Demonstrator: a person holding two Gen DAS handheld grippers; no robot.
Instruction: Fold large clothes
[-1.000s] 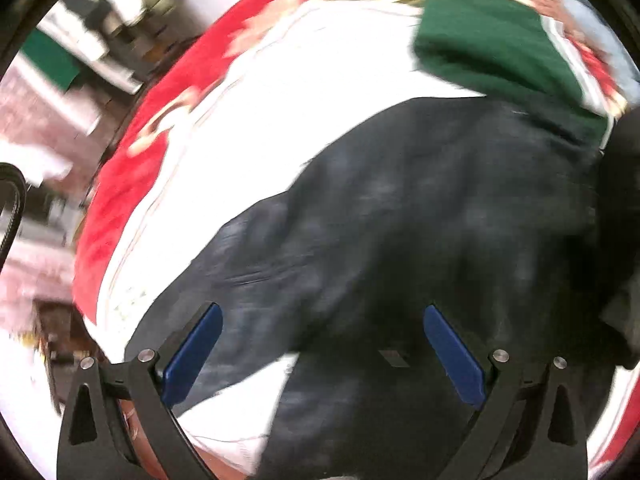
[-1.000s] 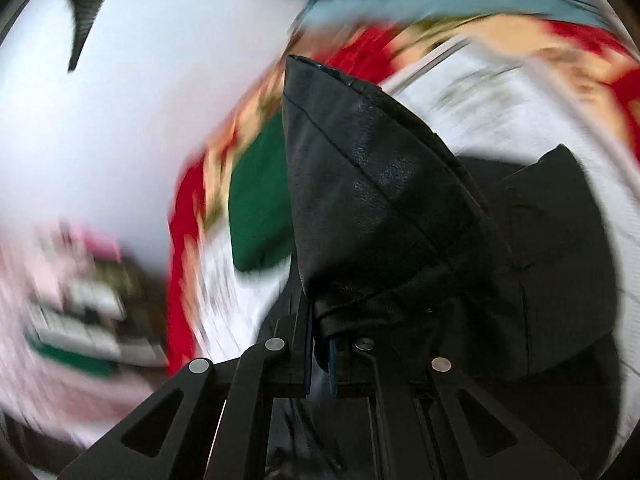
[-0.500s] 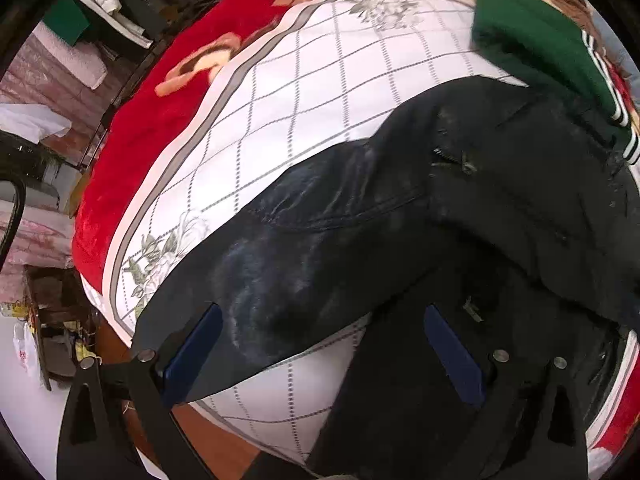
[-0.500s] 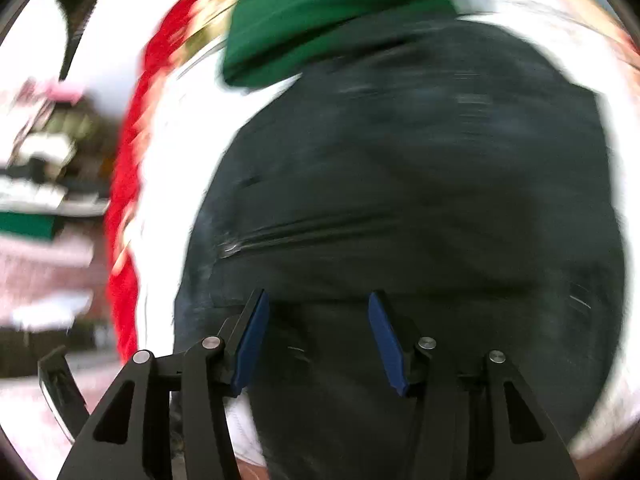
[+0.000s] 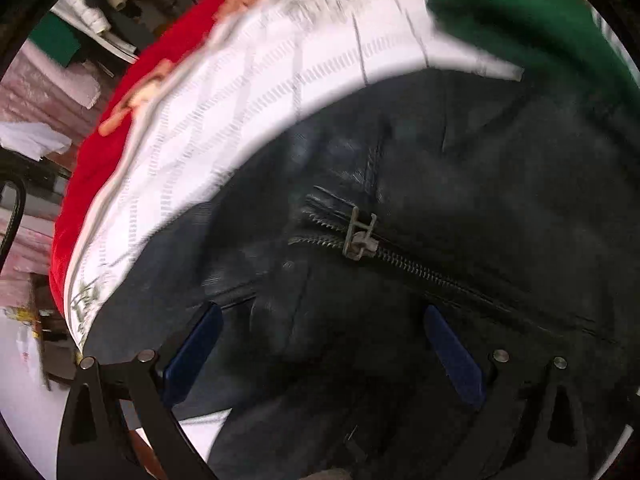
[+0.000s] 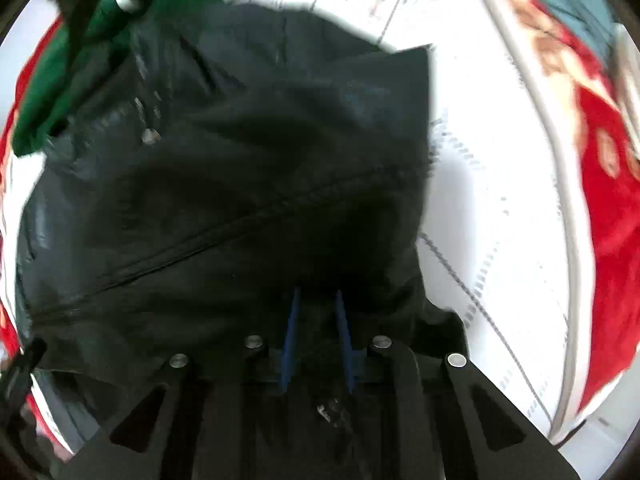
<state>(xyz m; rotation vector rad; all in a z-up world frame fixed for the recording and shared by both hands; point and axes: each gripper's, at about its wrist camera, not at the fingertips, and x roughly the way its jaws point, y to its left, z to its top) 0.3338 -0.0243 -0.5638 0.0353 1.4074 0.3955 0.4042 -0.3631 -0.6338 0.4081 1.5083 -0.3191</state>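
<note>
A black leather jacket with a metal zipper lies spread on the bed. My left gripper hovers close over its zipped front, open wide, with nothing between its blue pads. In the right wrist view the jacket fills the middle. My right gripper points straight down onto it. Its jaws are closing, only a narrow gap is left, and a bit of the black fabric sits between the pads.
The bed carries a white quilted cover with a red flowered border. A green garment with white stripes lies against the jacket's far edge. Cluttered shelves stand beyond the bed's left side.
Both grippers dropped closer to the jacket. The right gripper let go of the lifted jacket part, opened, tipped downward, and its jaws have now narrowed over the fabric.
</note>
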